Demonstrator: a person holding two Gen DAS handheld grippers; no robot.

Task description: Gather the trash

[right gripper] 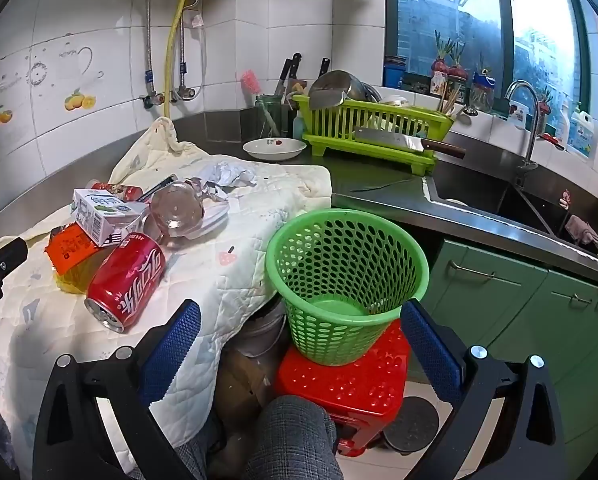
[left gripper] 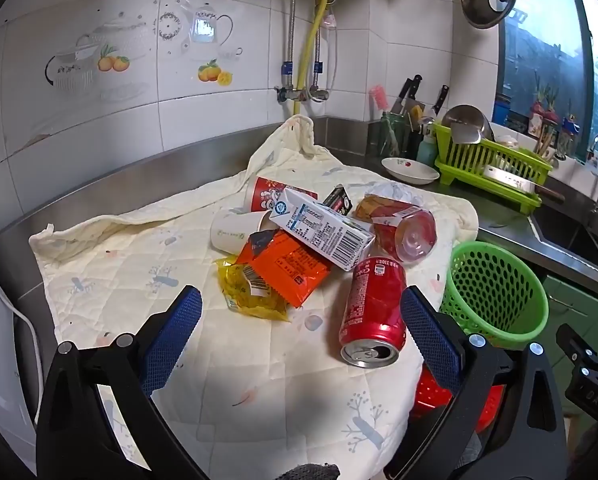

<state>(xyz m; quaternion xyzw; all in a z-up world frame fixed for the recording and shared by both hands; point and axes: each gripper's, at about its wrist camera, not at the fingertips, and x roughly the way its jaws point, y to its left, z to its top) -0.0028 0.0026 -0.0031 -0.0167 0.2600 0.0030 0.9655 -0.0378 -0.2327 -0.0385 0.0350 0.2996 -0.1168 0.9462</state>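
Both grippers, left gripper [left gripper: 301,308] and right gripper [right gripper: 301,322], hover spread wide and empty, so collecting has not begun: the red can [left gripper: 373,310] near the cloth's [left gripper: 139,256] right edge looks first for the green basket [right gripper: 347,280] just beyond.

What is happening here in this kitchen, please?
A person holds a two-finger gripper in each hand, about to collect trash. The left gripper and the right gripper are both open and hold nothing. The trash lies in a pile on a quilted cloth: a red can, a milk carton, an orange wrapper and paper cups. The green basket stands empty on a red stool.
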